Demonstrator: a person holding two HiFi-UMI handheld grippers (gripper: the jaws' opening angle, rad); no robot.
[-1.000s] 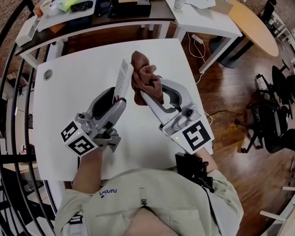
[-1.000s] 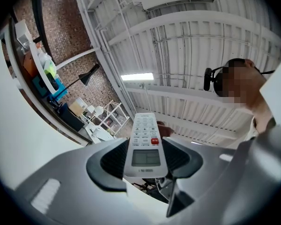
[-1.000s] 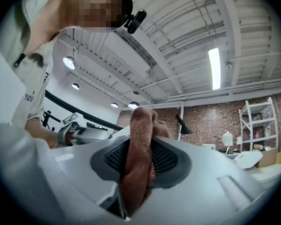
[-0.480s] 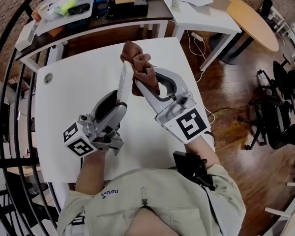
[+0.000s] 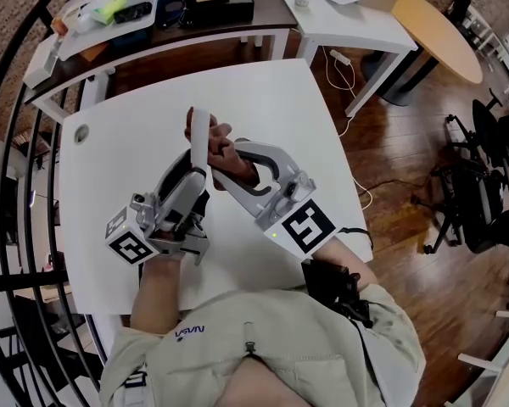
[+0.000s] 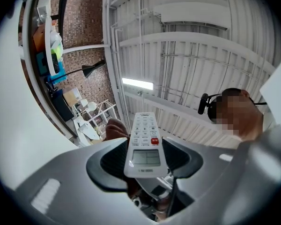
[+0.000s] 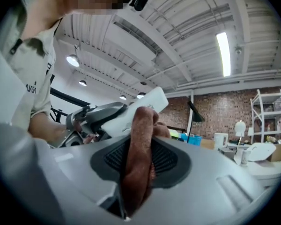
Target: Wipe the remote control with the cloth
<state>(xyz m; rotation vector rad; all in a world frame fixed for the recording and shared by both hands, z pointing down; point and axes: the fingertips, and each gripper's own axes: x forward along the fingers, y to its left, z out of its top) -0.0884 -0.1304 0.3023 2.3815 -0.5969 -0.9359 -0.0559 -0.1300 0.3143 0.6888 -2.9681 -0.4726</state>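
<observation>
Remote control [image 5: 200, 136] is standing up off the white counter [image 5: 110, 155], its lower end sitting between the jaws of the left gripper [image 5: 197, 176] and its free end pointing toward 12 o'clock in the head view. In the left gripper view the remote control [image 6: 143, 144] is showing its display and buttons, and both jaws are pressing on its lower sides, so that gripper is clamping it.

Brown cloth [image 5: 226, 153] is bunching against the remote's 3 o'clock side, with a small fold peeking out at its 9 o'clock edge. The right gripper [image 5: 223, 161] is coming in from 4 o'clock. In the right gripper view its jaws are clenching a thick fold of the cloth [image 7: 138, 158], which is rising between the pads and lying against the white remote control [image 7: 152, 99] just beyond it.

Each gripper is carrying a marker cube, at 7 o'clock [image 5: 129, 246] and 5 o'clock [image 5: 299, 225] of the remote. A person in a beige shirt [image 5: 254, 346] is sitting at 6 o'clock. Beyond the counter, a dark desk [image 5: 153, 36] with clutter is standing at 12 o'clock and a round wooden table [image 5: 441, 36] at 2 o'clock.
</observation>
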